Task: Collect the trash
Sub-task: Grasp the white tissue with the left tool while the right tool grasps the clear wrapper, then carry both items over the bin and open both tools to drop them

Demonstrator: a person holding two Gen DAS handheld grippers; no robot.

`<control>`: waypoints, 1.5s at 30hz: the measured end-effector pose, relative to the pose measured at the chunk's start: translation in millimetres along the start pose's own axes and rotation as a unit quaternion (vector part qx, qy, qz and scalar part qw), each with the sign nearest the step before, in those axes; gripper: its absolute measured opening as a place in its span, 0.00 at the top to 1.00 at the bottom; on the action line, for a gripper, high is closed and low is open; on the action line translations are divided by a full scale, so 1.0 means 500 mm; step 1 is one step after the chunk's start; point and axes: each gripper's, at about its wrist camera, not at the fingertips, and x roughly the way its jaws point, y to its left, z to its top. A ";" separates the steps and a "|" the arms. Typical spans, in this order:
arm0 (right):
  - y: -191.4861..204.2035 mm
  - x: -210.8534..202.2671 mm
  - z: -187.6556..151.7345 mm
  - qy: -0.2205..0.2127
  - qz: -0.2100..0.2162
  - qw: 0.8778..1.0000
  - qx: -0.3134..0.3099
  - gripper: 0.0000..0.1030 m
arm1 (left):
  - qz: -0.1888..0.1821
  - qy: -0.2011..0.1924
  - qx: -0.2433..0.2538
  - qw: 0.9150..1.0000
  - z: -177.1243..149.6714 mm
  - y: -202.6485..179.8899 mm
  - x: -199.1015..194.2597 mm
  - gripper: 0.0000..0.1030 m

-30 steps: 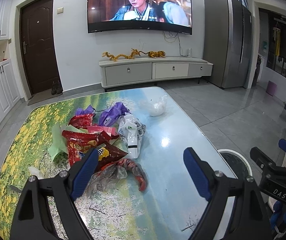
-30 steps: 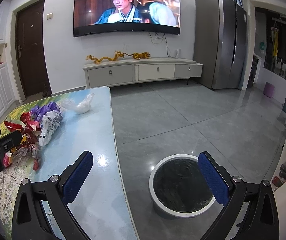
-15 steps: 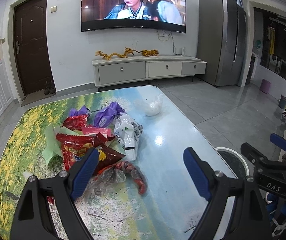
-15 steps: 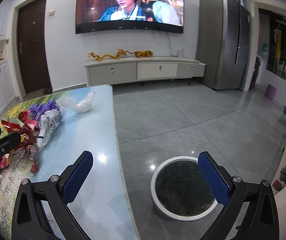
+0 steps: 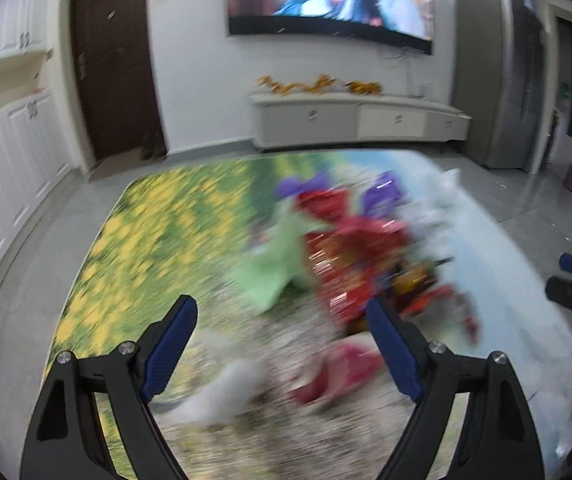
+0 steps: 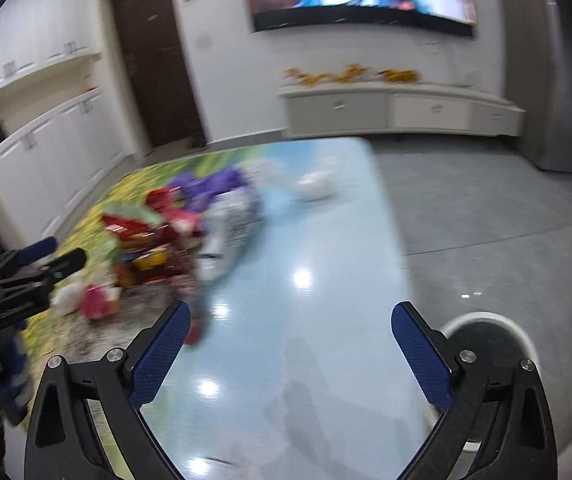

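A blurred heap of snack wrappers (image 5: 357,256), red, purple, green and clear, lies on the picture-printed table (image 5: 158,216). My left gripper (image 5: 282,344) is open above the table's near part, with a pink wrapper (image 5: 341,372) and a white crumpled piece (image 5: 222,392) between and below its fingers, apart from them. My right gripper (image 6: 291,354) is open over the bare blue side of the table (image 6: 305,320), the wrapper heap (image 6: 182,236) to its left. A round white-rimmed bin (image 6: 485,344) stands on the floor by the table's right edge. The left gripper (image 6: 38,264) shows at the left of the right wrist view.
A white crumpled bag (image 6: 315,184) lies near the table's far edge. Beyond are a TV cabinet (image 5: 357,120), a wall TV (image 5: 325,4), a dark door (image 5: 114,64), white cupboards (image 5: 6,152) and a grey fridge (image 5: 497,80). Grey floor tiles spread to the right.
Both grippers swung left and down toward the table; the views are motion-blurred. The wrapper heap now sits right of the left gripper's centre, and the bin slid to the right gripper's lower right.
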 end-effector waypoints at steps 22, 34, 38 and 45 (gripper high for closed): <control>0.140 0.181 0.014 0.110 0.092 0.982 -0.125 0.77 | -0.047 0.083 -0.012 0.995 -0.074 0.055 0.053 0.73; 0.142 0.070 -0.010 0.051 0.104 0.985 -0.130 0.88 | -0.036 0.040 -0.016 0.998 -0.045 0.045 -0.030 0.78; 0.104 0.027 -0.001 0.024 0.092 0.989 -0.109 0.88 | -0.064 0.027 0.001 0.998 -0.006 -0.010 -0.052 0.78; -0.065 -0.042 -0.006 -0.002 0.025 0.999 -0.031 0.88 | -0.143 0.022 0.062 0.988 0.078 -0.206 -0.051 0.78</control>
